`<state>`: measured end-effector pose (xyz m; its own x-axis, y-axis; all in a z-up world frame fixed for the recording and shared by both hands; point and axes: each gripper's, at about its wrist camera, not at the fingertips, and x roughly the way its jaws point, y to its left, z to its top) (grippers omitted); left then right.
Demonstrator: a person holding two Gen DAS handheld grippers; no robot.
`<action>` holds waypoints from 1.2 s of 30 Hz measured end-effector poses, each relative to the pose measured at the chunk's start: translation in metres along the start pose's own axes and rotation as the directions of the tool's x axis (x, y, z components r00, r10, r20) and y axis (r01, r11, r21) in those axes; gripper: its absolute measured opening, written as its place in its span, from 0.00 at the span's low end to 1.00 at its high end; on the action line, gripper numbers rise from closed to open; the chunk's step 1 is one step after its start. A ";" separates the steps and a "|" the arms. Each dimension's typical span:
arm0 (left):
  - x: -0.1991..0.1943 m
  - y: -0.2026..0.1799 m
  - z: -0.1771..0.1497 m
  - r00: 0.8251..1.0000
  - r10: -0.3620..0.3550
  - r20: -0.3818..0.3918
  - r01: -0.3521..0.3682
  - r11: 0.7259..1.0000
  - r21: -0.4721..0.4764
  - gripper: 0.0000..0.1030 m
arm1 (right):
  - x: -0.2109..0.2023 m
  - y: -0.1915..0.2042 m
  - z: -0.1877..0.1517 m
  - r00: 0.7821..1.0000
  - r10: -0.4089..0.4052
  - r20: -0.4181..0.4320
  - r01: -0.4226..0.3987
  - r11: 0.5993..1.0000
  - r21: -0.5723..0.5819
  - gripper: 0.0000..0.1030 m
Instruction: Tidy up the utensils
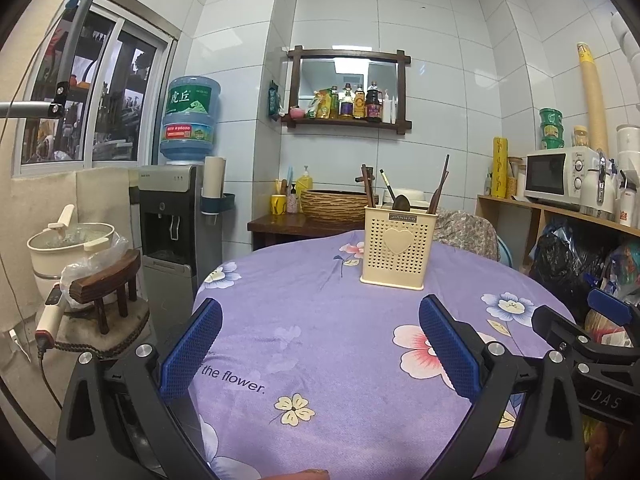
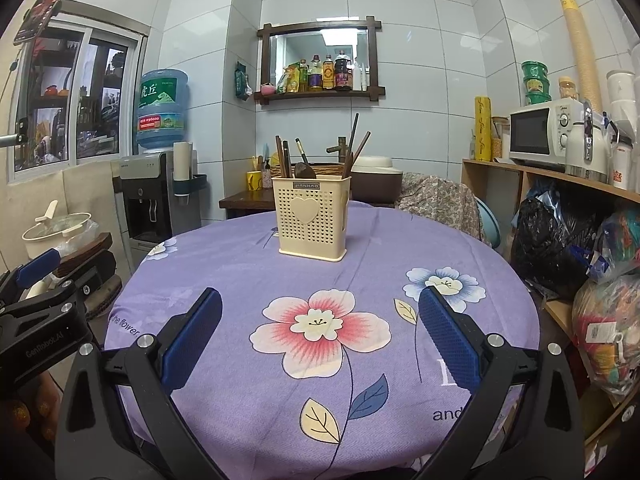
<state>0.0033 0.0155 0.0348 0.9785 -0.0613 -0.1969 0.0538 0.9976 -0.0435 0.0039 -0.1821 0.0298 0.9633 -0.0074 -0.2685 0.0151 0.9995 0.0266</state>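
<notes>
A cream perforated utensil holder with a heart on its front stands upright near the far side of a round table covered by a purple flowered cloth. Dark chopsticks and a dark spoon stick out of its top. My left gripper is open over the near part of the cloth, nothing between its blue pads. My right gripper is open too, empty, above the big pink flower. Each gripper shows at the edge of the other's view.
A water dispenser and a pot on a stool stand left of the table. A wooden shelf with a microwave, kettle and bags lines the right. A dark sideboard with a woven basket is behind the table.
</notes>
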 end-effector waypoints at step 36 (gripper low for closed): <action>0.009 0.003 -0.005 0.999 0.003 -0.044 -0.003 1.000 0.006 0.95 | 0.006 -0.004 -0.003 0.999 -0.007 -0.032 0.007 1.000 0.002 0.94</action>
<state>0.0116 0.0174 0.0282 0.9690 -0.0595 -0.2399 0.0521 0.9980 -0.0371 0.0088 -0.1860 0.0256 0.9541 -0.0131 -0.2991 0.0220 0.9994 0.0265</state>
